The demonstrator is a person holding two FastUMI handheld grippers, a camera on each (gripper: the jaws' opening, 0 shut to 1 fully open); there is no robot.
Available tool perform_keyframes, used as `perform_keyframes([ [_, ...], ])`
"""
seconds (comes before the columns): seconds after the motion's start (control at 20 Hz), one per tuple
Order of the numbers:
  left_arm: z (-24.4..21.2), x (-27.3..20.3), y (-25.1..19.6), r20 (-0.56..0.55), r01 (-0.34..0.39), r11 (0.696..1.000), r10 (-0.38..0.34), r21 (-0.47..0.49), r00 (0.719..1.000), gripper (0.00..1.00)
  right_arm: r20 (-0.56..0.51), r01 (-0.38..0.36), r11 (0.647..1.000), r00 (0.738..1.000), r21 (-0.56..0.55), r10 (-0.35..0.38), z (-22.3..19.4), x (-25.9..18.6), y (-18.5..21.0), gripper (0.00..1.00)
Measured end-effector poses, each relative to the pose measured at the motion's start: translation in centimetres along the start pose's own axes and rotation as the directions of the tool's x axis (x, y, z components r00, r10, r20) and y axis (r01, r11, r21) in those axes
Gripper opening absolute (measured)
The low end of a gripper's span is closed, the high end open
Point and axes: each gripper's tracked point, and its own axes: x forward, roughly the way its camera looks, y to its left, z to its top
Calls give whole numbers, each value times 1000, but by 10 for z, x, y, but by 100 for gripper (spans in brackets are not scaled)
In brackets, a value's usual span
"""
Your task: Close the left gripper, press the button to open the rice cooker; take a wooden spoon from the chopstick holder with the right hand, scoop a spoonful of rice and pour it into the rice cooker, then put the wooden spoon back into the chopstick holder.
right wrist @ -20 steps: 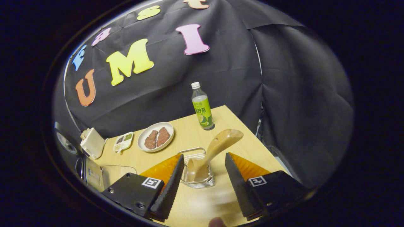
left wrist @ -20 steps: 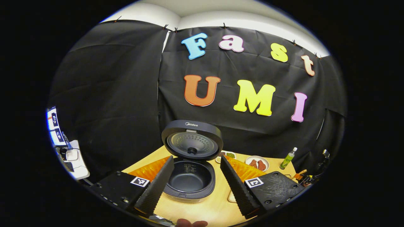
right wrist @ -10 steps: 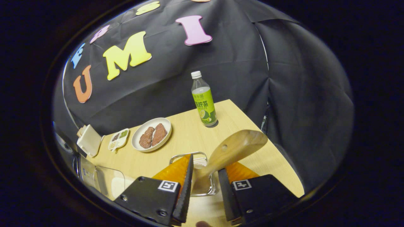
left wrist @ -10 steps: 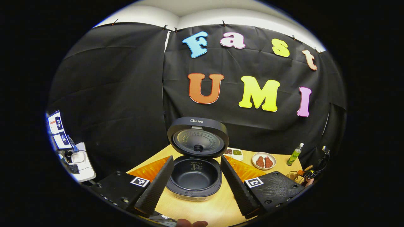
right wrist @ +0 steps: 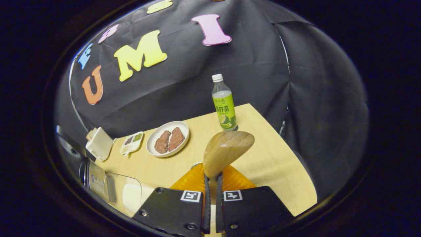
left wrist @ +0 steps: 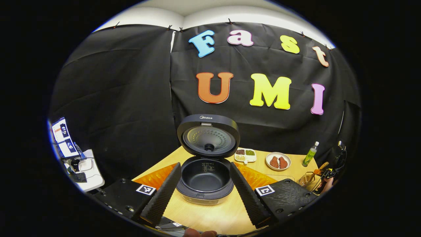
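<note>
wooden spoon (right wrist: 227,149): handle pinched in right claw (right wrist: 210,184), broad end up, over the near right of the desk (right wrist: 263,164) | rice cooker (left wrist: 205,177): lid up, pot empty, between left claw (left wrist: 204,194) fingers, spread wide | beyond spoon: green bottle (right wrist: 224,104), plate of meat (right wrist: 168,138)

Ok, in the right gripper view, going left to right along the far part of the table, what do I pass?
Cream-coloured box → small divided white dish of condiments → round white plate with two brown meat pieces → clear plastic bottle with green label.
</note>
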Motion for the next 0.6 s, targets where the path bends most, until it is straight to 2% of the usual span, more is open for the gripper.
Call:
perform_keyframes([
  [0.35,4,-5,10,53,32,999,-33,22,998,95,105,40,995,994,-91,-30,44,-50,28,10],
  [0.6,4,-6,32,90,56,998,-58,27,994,95,140,-7,994,990,-105,22,58,-100,91,10],
])
